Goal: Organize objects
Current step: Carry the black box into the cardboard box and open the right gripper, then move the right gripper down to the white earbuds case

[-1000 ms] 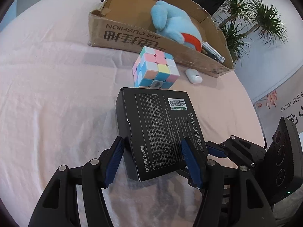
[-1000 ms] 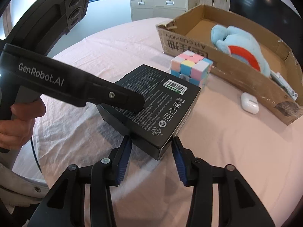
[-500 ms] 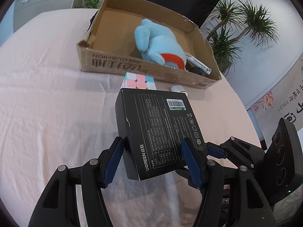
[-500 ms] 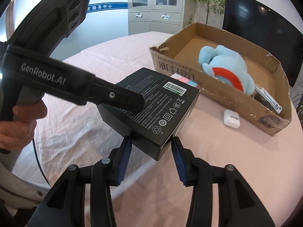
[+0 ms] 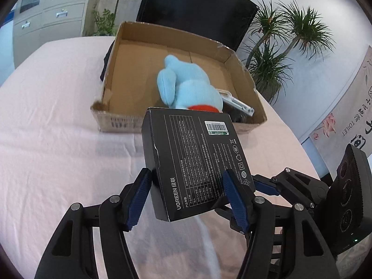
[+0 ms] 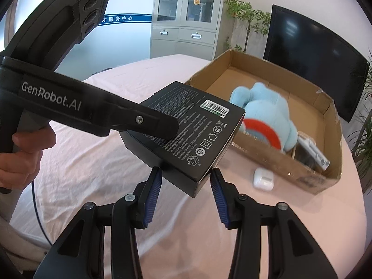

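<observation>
A black UGREEN box is held in the air above the pink table, near the open cardboard box. My left gripper is shut on the near end of the black box. My right gripper is shut on a corner of the same box. The cardboard box holds a blue plush toy and a white gadget. The plush also shows in the right wrist view. The black box hides the cube.
A white earbud case lies on the pink tablecloth in front of the cardboard box. A dark monitor and potted plants stand behind the table. A grey cabinet is at the back.
Both grippers have lifted the black box off the table and carried it up toward the cardboard box. The cube is now hidden behind it.
</observation>
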The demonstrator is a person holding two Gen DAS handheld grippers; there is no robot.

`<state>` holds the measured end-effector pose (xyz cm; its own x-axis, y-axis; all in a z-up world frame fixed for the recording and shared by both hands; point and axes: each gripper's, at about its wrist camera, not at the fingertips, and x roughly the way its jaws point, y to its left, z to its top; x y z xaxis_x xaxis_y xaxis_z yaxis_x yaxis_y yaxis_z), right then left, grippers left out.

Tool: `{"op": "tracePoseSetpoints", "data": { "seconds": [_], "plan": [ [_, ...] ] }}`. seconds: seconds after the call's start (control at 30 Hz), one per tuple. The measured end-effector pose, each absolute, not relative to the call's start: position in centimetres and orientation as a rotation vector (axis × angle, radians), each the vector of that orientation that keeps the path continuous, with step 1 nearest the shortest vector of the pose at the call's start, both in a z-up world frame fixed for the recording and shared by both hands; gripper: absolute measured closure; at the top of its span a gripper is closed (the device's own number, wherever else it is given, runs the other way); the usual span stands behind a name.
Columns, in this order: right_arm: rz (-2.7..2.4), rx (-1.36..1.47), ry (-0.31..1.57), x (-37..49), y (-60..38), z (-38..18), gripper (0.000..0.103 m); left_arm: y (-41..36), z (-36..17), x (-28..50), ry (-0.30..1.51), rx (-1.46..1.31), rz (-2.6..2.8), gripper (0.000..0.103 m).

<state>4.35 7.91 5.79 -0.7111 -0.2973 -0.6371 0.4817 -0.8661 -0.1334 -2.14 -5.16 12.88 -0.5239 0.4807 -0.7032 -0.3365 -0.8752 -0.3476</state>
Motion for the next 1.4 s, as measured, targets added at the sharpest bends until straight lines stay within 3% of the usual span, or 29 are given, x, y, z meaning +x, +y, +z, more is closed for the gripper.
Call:
{"op": "tracePoseSetpoints", "data": {
  "seconds": [0.63, 0.93, 1.1, 1.23, 1.4],
  "plan": [
    [-2.614, 0.738, 0.49, -6.4, 5.5, 10.8, 0.062, -6.9, 19.1, -13.3, -0.137, -1.019, 2.506, 0.04],
    [-2.582, 0.876, 0.499, -12.8, 2.7, 7.0, 0.062, -7.6, 13.6, -21.3, -0.12, -1.18, 2.477, 0.039],
    [-2.533, 0.989, 0.484, -14.3, 2.1, 4.6, 0.062, -9.7, 10.3, -22.6, -0.328, -1.27, 2.402, 0.038],
    [-2.568, 0.914, 0.466, -12.4, 3.3, 6.8, 0.047, -10.4, 12.8, -20.7, -0.381, -1.18, 2.401, 0.035],
    [-2.664, 0.835, 0.41, -9.6, 6.6, 10.1, 0.041, -8.6, 16.2, -17.1, -0.298, -1.099, 2.447, 0.029]
  ]
}}
